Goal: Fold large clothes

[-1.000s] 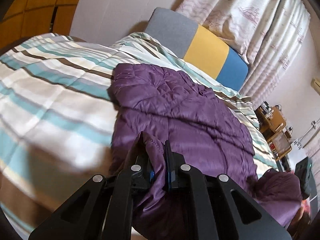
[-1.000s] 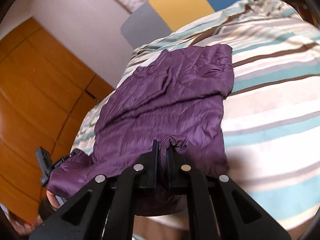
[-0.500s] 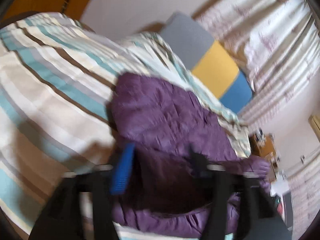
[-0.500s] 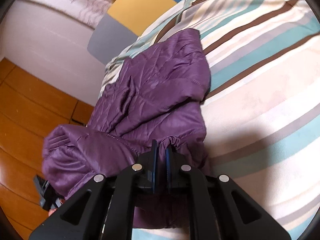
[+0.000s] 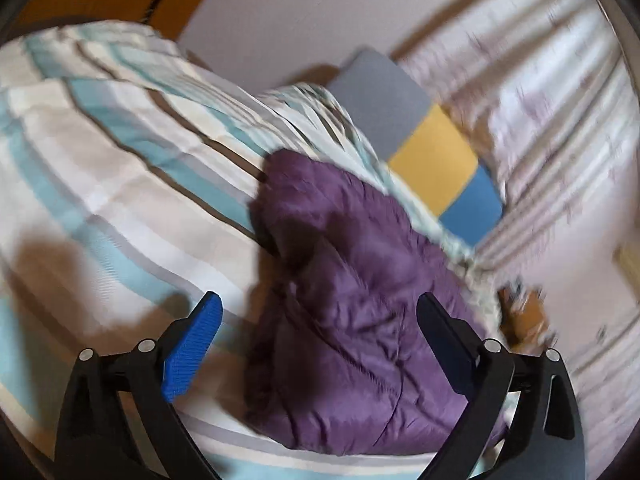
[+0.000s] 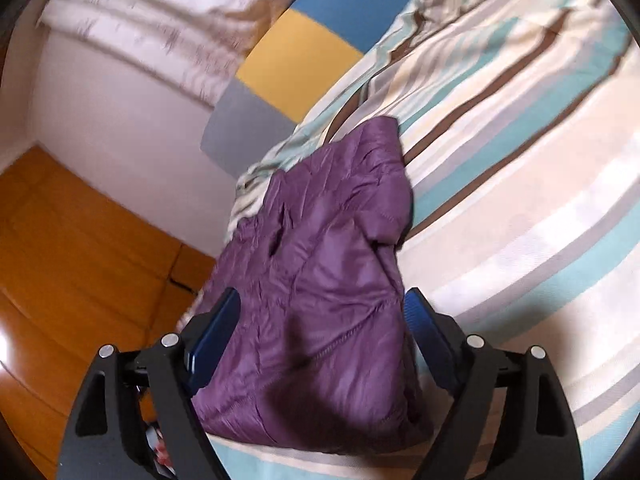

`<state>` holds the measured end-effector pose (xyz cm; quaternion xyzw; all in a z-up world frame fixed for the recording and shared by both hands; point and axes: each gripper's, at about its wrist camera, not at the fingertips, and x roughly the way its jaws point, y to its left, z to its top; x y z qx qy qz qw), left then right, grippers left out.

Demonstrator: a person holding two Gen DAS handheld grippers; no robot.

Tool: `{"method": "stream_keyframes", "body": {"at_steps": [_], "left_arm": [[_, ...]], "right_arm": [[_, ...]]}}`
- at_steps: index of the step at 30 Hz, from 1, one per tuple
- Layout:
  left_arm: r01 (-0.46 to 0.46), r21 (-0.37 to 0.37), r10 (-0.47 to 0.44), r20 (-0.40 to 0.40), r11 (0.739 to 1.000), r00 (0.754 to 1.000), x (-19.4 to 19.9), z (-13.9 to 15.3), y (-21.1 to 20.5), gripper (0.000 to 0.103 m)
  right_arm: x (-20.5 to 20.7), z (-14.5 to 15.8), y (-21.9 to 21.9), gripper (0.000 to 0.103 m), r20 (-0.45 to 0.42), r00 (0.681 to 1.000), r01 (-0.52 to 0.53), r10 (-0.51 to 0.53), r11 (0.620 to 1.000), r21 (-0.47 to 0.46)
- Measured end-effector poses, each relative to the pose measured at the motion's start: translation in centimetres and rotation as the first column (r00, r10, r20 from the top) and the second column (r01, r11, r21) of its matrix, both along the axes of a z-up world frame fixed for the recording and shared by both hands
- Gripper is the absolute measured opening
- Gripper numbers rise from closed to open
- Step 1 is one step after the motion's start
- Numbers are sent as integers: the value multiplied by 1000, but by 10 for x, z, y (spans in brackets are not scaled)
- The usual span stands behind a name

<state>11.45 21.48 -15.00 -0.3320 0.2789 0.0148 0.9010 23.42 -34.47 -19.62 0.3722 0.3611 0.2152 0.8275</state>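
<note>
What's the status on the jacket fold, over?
Left gripper and right gripper both opening, pads off the fabric. Purple puffer jacket lies bunched on the striped duvet. Nothing in the way.

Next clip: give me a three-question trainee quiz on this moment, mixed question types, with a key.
1. True or false: the left gripper is clamped on the purple quilted puffer jacket.
2. What does the jacket lie on?
A. an orange wooden floor
B. a striped white, teal and brown duvet
C. a grey chair
3. Fill in: behind the bed stands a headboard with grey, ____ and blue panels.

Key
1. False: both the left gripper and the right gripper have their jaws opening, the pads clear of the fabric.
2. B, the duvet.
3. Yellow: see the headboard.
</note>
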Motion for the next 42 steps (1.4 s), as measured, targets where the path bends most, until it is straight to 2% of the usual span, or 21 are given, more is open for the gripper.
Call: {"method": "stream_keyframes", "body": {"at_steps": [4,6,7,8,9,11,12,13,14,17,24,31,38,42], "left_arm": [[54,154,-45,-65,987,997,23,0,-27,97],[49,157,-37,-76,986,996,35,1,-30,97],[49,143,-38,-80,989,996,40,0,-29,93],[55,116,-45,-89,992,995,46,-1,-28,83],[61,102,-50,-111,993,993,52,-4,-27,78],[84,96,-68,-155,992,986,59,-11,-30,59],[91,106,-73,-159,990,985,59,-11,-33,54],[101,116,-84,-150,988,985,56,-10,-36,42],[112,116,-95,-138,987,986,52,-9,-38,29],[117,134,-104,-100,984,990,31,-3,-47,19],[61,141,-65,25,988,998,-22,19,-60,16],[42,163,-71,176,986,982,-74,53,-73,12],[26,128,-58,248,991,967,-108,70,-75,12],[38,150,-79,280,988,957,-127,79,-79,12]], "right_arm": [[12,6,25,84,15,999,-26,29,988,-155],[21,8,34,82,26,999,-19,25,976,-215],[26,9,38,78,33,999,-20,29,972,-235],[32,9,44,70,35,999,-26,37,965,-260],[39,8,52,64,30,998,-39,50,951,-307],[49,3,67,40,16,996,-77,90,919,-387],[49,2,72,35,16,994,-88,104,910,-406],[46,2,74,28,25,993,-93,113,908,-409],[41,4,74,23,38,992,-92,117,908,-409],[26,11,69,17,71,992,-70,106,918,-390],[-14,52,48,14,175,980,-42,97,954,-296],[-56,92,37,13,298,948,-45,115,972,-232],[-91,122,27,13,379,915,-59,139,975,-214],[-108,135,18,13,411,900,-62,143,977,-204]]}}
